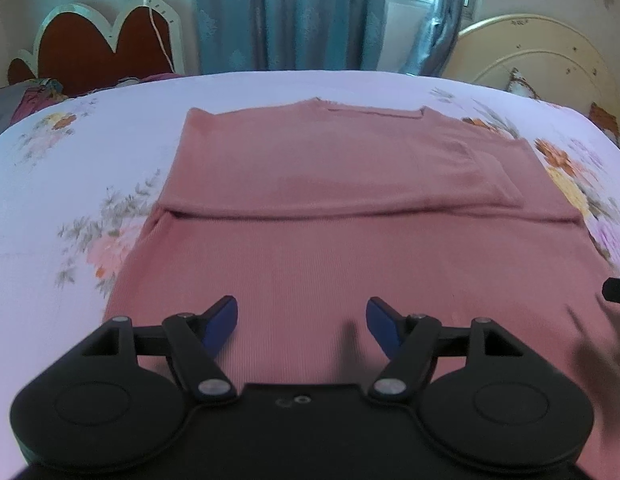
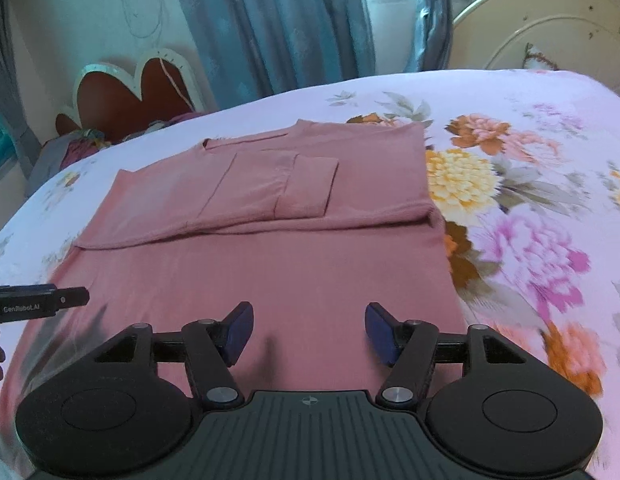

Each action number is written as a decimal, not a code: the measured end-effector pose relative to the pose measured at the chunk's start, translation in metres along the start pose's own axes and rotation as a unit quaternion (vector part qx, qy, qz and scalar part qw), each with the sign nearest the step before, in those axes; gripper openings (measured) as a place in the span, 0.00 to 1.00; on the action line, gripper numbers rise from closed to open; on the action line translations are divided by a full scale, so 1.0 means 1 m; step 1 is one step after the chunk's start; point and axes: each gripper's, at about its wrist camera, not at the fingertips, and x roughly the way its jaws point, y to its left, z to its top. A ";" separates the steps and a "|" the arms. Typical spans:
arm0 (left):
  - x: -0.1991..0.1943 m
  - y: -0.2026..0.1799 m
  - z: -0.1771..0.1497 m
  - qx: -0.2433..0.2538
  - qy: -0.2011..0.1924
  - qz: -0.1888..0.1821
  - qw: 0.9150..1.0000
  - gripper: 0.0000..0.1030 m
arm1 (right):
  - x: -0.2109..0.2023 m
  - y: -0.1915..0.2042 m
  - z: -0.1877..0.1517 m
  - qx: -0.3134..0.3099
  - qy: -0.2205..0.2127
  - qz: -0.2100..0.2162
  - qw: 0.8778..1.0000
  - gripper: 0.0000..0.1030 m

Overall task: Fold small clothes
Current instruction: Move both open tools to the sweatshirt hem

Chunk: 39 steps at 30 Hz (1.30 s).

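A dusty pink ribbed garment (image 1: 330, 248) lies flat on the floral bed sheet (image 1: 78, 168). Its far part, with the neckline, is folded back over the near part, and the fold edge runs across the middle. In the right wrist view the same pink garment (image 2: 270, 264) shows sleeve layers tucked on top. My left gripper (image 1: 302, 322) hovers over the near part of the cloth, open, with nothing between its blue pads. My right gripper (image 2: 309, 332) hangs over the near right part, also open and empty. The left gripper's body (image 2: 38, 300) shows at the right wrist view's left edge.
The bed sheet (image 2: 530, 220) with large flower prints extends to the right of the garment. A heart-shaped red headboard (image 1: 106, 44) and a heap of clothes (image 1: 26, 100) stand at the far left, blue curtains (image 1: 290, 12) behind, and a round cream headboard (image 1: 542, 56) at the far right.
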 end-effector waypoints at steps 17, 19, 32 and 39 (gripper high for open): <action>-0.057 0.056 -0.075 -0.022 0.005 -0.003 1.000 0.68 | -0.043 0.040 -0.075 -0.019 0.027 -0.072 0.997 0.60; -0.065 0.064 -0.083 -0.031 0.004 -0.003 1.000 0.68 | -0.049 0.040 -0.080 -0.015 0.026 -0.079 0.996 0.60; -0.098 0.099 -0.122 -0.067 0.007 0.012 0.998 0.68 | -0.087 0.014 -0.105 0.008 0.015 -0.150 0.988 0.60; -0.100 0.103 -0.139 -0.094 0.025 -0.017 0.995 0.60 | -0.099 -0.006 -0.117 0.027 0.015 -0.176 0.984 0.60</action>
